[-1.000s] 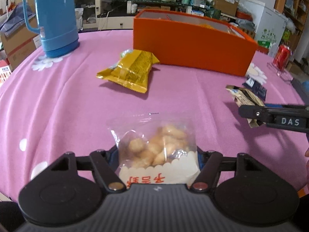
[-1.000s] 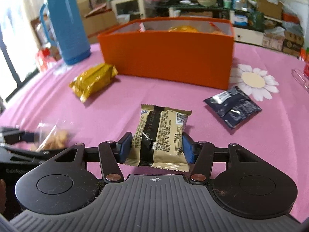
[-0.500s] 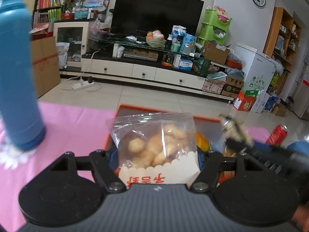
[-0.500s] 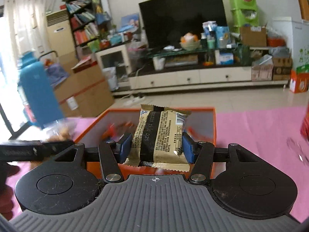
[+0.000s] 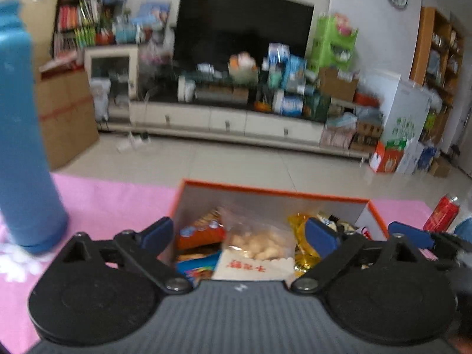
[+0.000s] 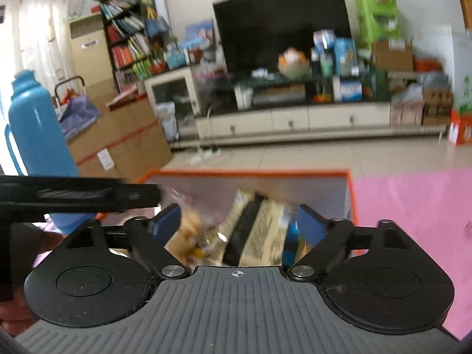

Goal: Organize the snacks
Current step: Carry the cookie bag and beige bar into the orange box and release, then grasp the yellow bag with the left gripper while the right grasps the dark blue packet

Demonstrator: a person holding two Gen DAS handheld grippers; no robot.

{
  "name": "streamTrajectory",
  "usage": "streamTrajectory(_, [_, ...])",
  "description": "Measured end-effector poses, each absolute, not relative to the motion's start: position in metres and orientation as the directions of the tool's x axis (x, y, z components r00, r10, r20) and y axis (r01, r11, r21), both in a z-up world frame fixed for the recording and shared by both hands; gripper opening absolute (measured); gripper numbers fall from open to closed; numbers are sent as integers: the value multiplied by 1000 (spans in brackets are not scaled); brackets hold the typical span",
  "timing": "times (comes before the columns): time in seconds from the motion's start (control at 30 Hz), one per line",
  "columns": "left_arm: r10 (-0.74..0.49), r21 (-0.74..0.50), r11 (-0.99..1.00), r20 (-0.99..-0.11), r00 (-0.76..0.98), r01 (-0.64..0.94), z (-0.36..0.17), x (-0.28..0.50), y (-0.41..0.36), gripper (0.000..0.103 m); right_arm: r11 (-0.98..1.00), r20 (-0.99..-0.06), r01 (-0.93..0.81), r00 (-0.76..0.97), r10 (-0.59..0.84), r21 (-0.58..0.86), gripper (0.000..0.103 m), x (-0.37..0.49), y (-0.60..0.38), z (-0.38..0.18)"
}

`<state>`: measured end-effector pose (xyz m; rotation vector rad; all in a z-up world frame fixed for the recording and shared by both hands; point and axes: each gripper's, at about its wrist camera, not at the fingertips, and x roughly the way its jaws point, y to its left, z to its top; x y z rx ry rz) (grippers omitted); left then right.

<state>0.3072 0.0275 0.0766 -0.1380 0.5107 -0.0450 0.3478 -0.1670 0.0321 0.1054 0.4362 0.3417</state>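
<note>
The room is a big living room with a pale tiled floor (image 5: 236,162), a wide black TV (image 5: 242,29), a long white cabinet (image 5: 224,121) under it, and brown cardboard boxes (image 6: 129,144) by a bookshelf (image 6: 129,38). The counter (image 6: 413,206) wears a smooth pink cloth. A tall blue plastic flask (image 5: 20,135) stands on it at the left, and a red can (image 5: 441,214) stands far to the right. An orange box (image 5: 274,191) with straight cardboard walls and a pale inside sits on the counter, right below both tools. The left tool (image 5: 239,233) is opening, and its blue pads (image 5: 156,231) stand wide apart. A clear, crinkly bag of round puffs (image 5: 256,247) lies in the box between the pads, touching neither one. Beside it in the box are an orange packet (image 5: 200,233) and a shiny yellow packet (image 5: 301,236). The right tool (image 6: 239,224) is opening too, and its pads (image 6: 166,221) are spread. A flat tan packet with a black stripe (image 6: 256,230) is tilted between them over the box, and it looks blurry. I cannot tell if it touches the pad on the right.
</note>
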Motion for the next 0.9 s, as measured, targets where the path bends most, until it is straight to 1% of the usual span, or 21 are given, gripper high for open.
streamTrajectory(0.03, [-78,-154,988,-473,878,5,80,291,33,100,937,-385,-309,854,349,164,76,340,-168,38])
streamTrajectory(0.07, [-81,-164,986,-471,879,3,81,276,37,100,937,-374,-315,859,349,151,78,332,-168,43])
streamTrajectory(0.13, [-79,-181,983,-469,880,-9,80,243,43,100,938,-339,-316,875,345,141,80,311,-172,51])
streamTrajectory(0.23, [-68,-198,979,-503,861,-39,66,202,48,100,941,-351,-309,873,338,138,81,289,-184,55])
streamTrajectory(0.3, [-49,-187,980,-548,835,-64,46,178,48,100,947,-378,-294,868,323,133,81,272,-194,48])
streamTrajectory(0.4, [-3,-140,984,-621,784,-107,13,152,46,100,958,-444,-254,849,287,135,81,249,-212,23])
streamTrajectory(0.53, [32,-124,979,-691,722,-163,-23,126,51,100,962,-570,-181,777,269,206,81,243,-241,-14])
streamTrajectory(0.57, [40,-108,981,-707,706,-164,-27,129,53,100,961,-592,-172,760,270,217,81,243,-246,-21])
streamTrajectory(0.6, [59,-92,980,-706,705,-174,-27,133,56,100,963,-613,-162,745,262,215,81,245,-250,-27])
streamTrajectory(0.67, [77,-83,980,-676,733,-180,-20,141,61,100,969,-644,-131,728,236,208,81,247,-255,-37])
streamTrajectory(0.73, [71,-69,986,-653,754,-152,-11,162,64,100,966,-644,-116,726,241,231,81,249,-260,-39])
streamTrajectory(0.83, [64,10,997,-644,762,-75,-7,205,55,100,955,-631,-102,730,262,278,82,254,-267,-35])
streamTrajectory(0.9, [60,65,998,-653,755,-23,-11,232,46,101,956,-638,-93,727,255,278,82,258,-269,-35])
